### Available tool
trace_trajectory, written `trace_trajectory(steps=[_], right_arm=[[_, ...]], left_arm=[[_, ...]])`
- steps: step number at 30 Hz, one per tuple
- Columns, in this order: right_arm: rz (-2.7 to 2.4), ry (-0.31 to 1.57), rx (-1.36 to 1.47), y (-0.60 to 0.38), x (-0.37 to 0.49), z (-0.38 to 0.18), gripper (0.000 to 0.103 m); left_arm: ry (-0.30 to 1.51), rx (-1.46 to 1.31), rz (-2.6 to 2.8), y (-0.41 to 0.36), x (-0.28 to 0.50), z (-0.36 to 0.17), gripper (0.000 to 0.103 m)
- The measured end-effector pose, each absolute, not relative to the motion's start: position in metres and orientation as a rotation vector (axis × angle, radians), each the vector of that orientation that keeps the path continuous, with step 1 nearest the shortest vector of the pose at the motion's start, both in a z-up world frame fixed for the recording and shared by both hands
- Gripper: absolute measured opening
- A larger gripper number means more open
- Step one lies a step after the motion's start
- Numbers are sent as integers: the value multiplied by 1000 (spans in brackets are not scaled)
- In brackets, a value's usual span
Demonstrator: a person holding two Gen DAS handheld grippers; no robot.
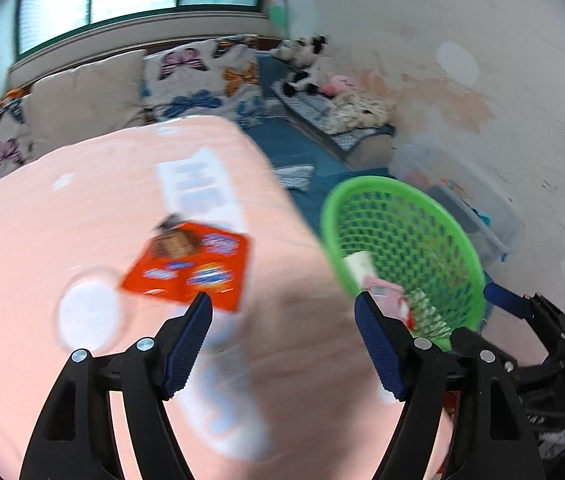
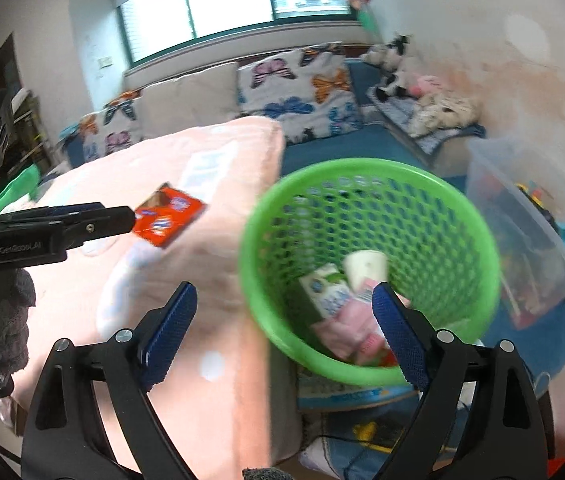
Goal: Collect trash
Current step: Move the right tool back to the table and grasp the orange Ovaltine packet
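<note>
An orange-red snack box lies flat on a pink blanket, just beyond my left gripper, whose jaws stand open and empty over the blanket. To its right is a green mesh basket with a paper cup and a pink packet inside. My right gripper is open and empty at the near rim of the basket, which holds a milk carton, the cup and pink wrappers. In the right wrist view the left gripper reaches toward the box.
A clear plastic bin full of toys stands right of the basket against the wall. Butterfly-print cushions and plush toys line the back. A blue mat covers the floor, and loose items lie under the basket.
</note>
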State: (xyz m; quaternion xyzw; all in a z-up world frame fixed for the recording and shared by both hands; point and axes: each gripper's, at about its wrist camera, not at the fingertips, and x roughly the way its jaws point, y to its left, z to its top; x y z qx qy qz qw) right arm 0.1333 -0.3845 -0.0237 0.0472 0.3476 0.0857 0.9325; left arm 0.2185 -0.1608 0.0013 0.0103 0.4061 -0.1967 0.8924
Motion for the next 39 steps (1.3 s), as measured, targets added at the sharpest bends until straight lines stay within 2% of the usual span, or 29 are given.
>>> trace_trajectory(steps=[9, 16, 22, 39], right_arm=[[365, 746, 2, -329, 174, -18, 90], [512, 770, -71, -287, 211, -9, 90], [600, 784, -123, -259, 240, -9, 92], [689, 882, -282, -214, 305, -59, 92]], left_arm=[[854, -58, -239, -66, 215, -3, 74], [865, -112, -166, -26, 218, -8, 74], [871, -123, -145, -11, 223, -10, 74], [914, -153, -118, 8, 239, -29, 74]])
